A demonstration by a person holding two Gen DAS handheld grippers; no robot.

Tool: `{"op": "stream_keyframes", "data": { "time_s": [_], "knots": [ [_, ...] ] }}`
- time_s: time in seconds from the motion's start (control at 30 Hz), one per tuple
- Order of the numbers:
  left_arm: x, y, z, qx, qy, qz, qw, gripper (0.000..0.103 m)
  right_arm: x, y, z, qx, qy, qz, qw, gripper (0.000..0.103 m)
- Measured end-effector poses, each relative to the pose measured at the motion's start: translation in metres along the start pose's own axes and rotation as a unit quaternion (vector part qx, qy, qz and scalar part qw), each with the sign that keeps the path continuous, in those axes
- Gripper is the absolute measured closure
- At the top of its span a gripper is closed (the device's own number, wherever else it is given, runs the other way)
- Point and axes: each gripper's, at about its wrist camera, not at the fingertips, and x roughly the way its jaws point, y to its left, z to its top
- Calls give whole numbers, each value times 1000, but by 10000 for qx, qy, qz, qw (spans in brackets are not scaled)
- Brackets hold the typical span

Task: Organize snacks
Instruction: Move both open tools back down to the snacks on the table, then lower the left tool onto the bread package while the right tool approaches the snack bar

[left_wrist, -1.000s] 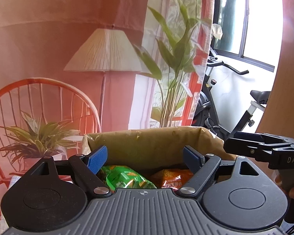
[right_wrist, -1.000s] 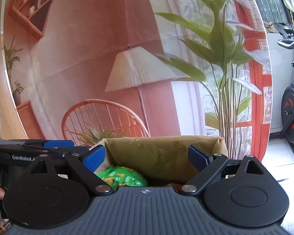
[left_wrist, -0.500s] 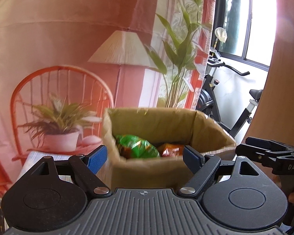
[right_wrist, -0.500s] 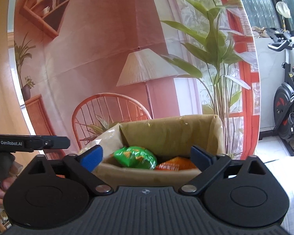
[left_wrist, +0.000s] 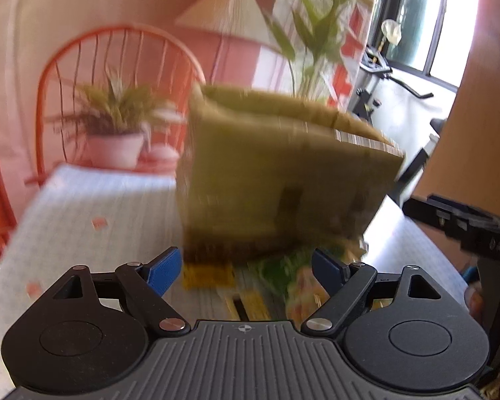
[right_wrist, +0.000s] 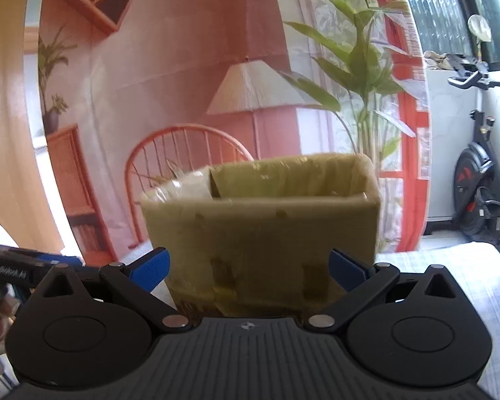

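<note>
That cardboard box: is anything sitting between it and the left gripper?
Yes. In the left wrist view, blurred snack packets lie on the table between the open left gripper and the foot of the cardboard box. What they are is too blurred to tell.

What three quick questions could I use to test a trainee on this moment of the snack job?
1. True or false: the left tongs are shut on a snack.
2. What stands right in front of the right tongs? A) a cardboard box B) a glass jar C) a plate
3. In the left wrist view, what lies on the tablecloth at the foot of the box: ______?

Key
1. False: both tongs are open and hold nothing.
2. A
3. Snack packets, blurred; one looks green.
</note>
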Motion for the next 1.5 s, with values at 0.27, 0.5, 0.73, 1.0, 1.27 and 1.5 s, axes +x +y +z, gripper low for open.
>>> {"op": "stream_keyframes", "data": {
  "time_s": [0.27, 0.5, 0.73, 1.0, 1.27, 1.5],
  "knots": [
    [27, 2, -45, -65, 660, 16, 9978, 16, -10, -15, -36, 399, 142, -116, 9990, 0],
    [41, -3, -63, -39, 1126, 48, 9936, 14, -17, -29, -59, 586, 294, -403, 9970, 0],
    [51, -10, -77, 4, 1470, 83, 9891, 14, -15, -30, -80, 577, 707, -379, 9951, 0],
    [59, -12, -86, 27, 1721, 201, 9849, 14, -8, -34, -98, 687, 1008, -429, 9916, 0],
    [68, -10, -91, -31, 1883, 316, 9816, 9, -5, -44, -115, 848, 1300, -802, 9846, 2],
    [71, -13, -94, 87, 1891, 383, 9812, 3, 0, -47, -126, 743, 1552, -1107, 9788, 16]
  ]
}}
